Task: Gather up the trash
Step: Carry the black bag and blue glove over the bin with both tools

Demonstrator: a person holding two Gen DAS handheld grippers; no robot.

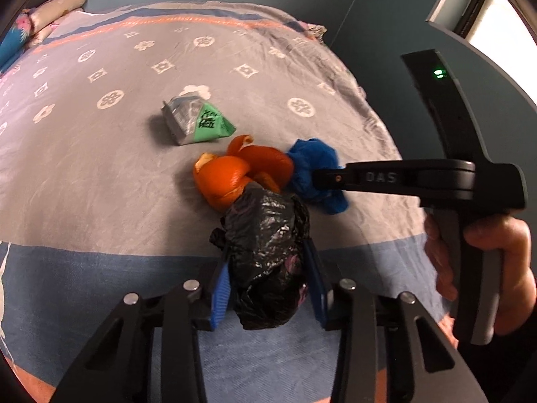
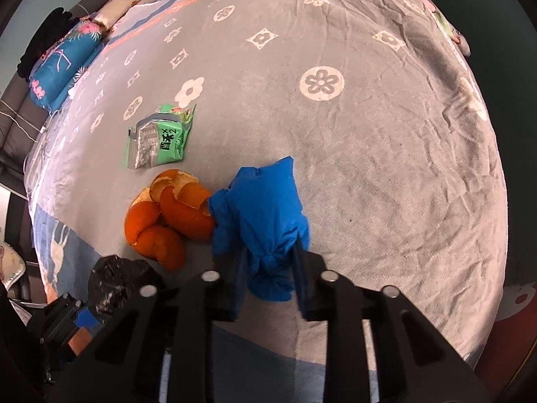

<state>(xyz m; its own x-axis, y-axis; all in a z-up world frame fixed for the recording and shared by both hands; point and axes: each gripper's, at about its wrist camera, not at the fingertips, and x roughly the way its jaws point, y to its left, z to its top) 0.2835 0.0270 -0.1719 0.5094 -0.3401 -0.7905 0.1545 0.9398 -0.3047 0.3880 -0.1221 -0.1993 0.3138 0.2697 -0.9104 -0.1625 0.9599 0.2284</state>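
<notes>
On the grey bedspread (image 2: 386,168), my left gripper (image 1: 268,282) clamps the black bag (image 1: 268,252), its lower end hidden behind the fingers. My right gripper (image 2: 268,268) pinches the blue wad (image 2: 265,215), which touches the orange peel (image 2: 167,221). The green packet (image 2: 157,137) lies apart.

The black bag (image 1: 268,252) was thin plastic film — crinkled and glossy, catching highlights. The blue wad (image 2: 265,215) looked matt and soft, like crumpled tissue or cloth. The orange peel (image 2: 171,215) had a dimpled, slightly shiny skin. The green packet (image 2: 157,137) was printed foil — silvery and reflective. The bed cover (image 2: 386,168) was matt, wrinkled woven cloth.
</notes>
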